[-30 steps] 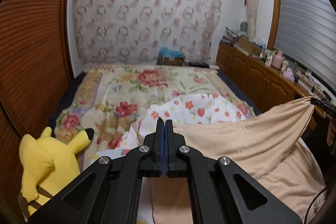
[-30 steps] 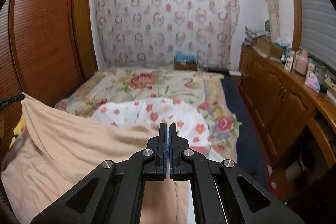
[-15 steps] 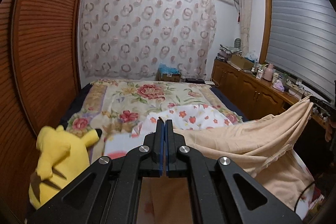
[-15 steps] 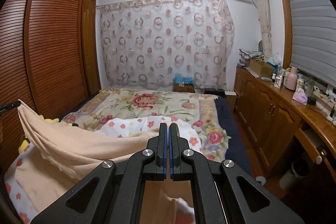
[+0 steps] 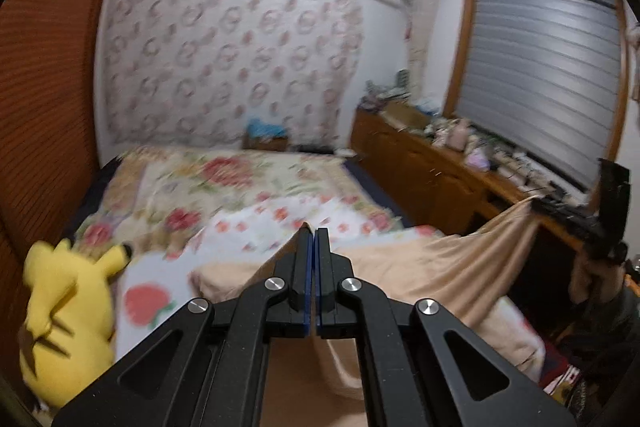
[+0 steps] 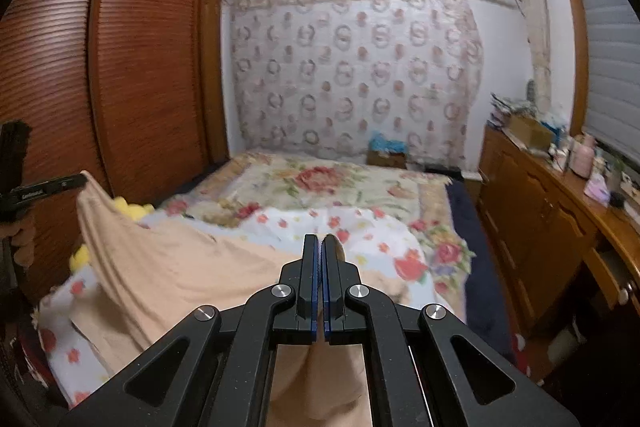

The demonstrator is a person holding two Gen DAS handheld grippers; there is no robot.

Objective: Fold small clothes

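A beige garment (image 5: 440, 267) is stretched in the air above the bed, held by two corners. My left gripper (image 5: 313, 231) is shut on one corner, with cloth hanging under its fingers. My right gripper (image 6: 321, 239) is shut on the other corner of the garment (image 6: 180, 267). In the left wrist view the right gripper (image 5: 536, 205) appears at the far right, pinching the raised edge, a hand below it. The left gripper (image 6: 82, 181) shows at the left edge of the right wrist view, also pinching the cloth. The garment's lower part drapes onto the bed.
A white strawberry-print sheet (image 5: 260, 227) lies over a floral blanket (image 5: 224, 179) on the bed. A yellow plush toy (image 5: 64, 307) sits at the bed's left. Louvred wooden wardrobe doors (image 6: 120, 87) stand on the left, and low wooden cabinets (image 6: 540, 211) with clutter on the right.
Both grippers have pulled back from the bed and tilted up, the left one also rising. The beige garment has been lifted and drawn taut between them, with less of it resting on the bed.
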